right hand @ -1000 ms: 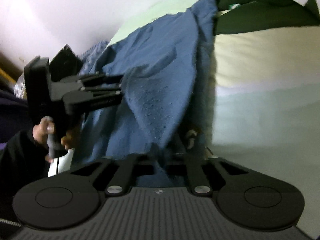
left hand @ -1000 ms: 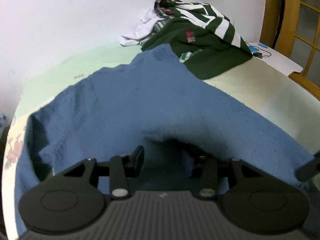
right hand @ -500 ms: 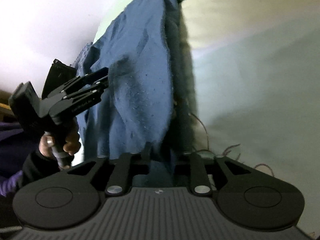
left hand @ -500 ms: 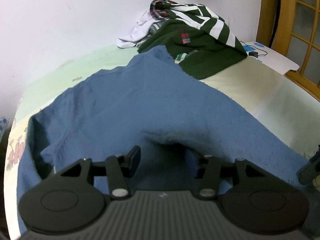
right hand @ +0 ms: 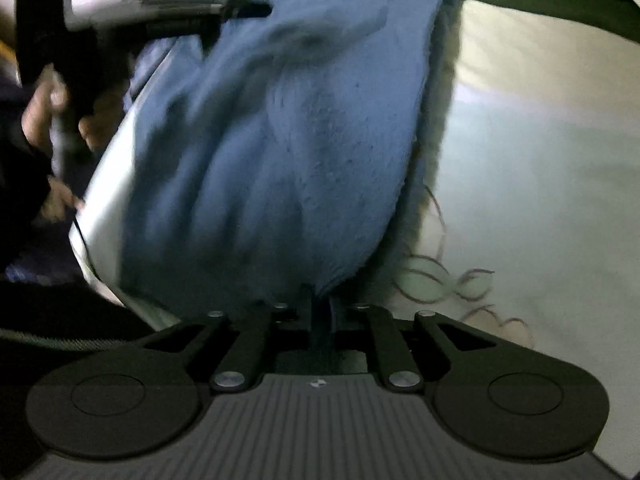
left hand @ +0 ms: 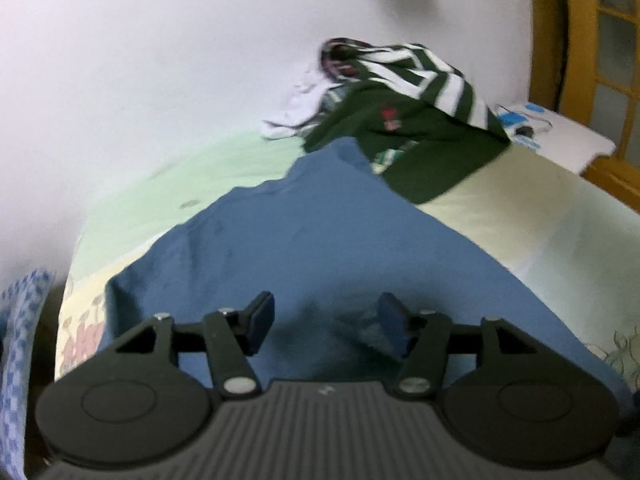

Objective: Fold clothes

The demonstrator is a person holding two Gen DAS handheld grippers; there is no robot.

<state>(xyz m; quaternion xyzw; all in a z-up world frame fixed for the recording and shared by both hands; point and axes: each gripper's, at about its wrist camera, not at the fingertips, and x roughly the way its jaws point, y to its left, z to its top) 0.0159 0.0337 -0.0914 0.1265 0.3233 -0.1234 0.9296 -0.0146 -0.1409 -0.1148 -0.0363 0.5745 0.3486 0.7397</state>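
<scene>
My left hand-held gripper [left hand: 326,322] hangs over the near part of a blue garment [left hand: 320,236] spread on the bed [left hand: 532,208]. Its jaws are spreading, and the pads stand apart above the cloth with nothing pinched between them. The garment runs from the near edge of the bed toward the far edge, narrowing to a point that touches a heap of clothes [left hand: 404,120]: a dark green top with white stripes and some white cloth, piled against the wall [left hand: 160,60] at the far edge. A white side table [left hand: 568,140] with small blue items stands just beyond the bed's far right corner, beside a wooden frame [left hand: 576,60].

In the right wrist view, my right hand-held gripper [right hand: 320,312] is closing its jaws on the garment's near hem; a fold of blue cloth sits between the nearly joined fingers, and the cloth [right hand: 280,140] rises from there. My left hand [right hand: 44,112] grips its tool's handle at the upper left, blurred. Loose threads [right hand: 452,276] lie on the sheet just right of the hem.
</scene>
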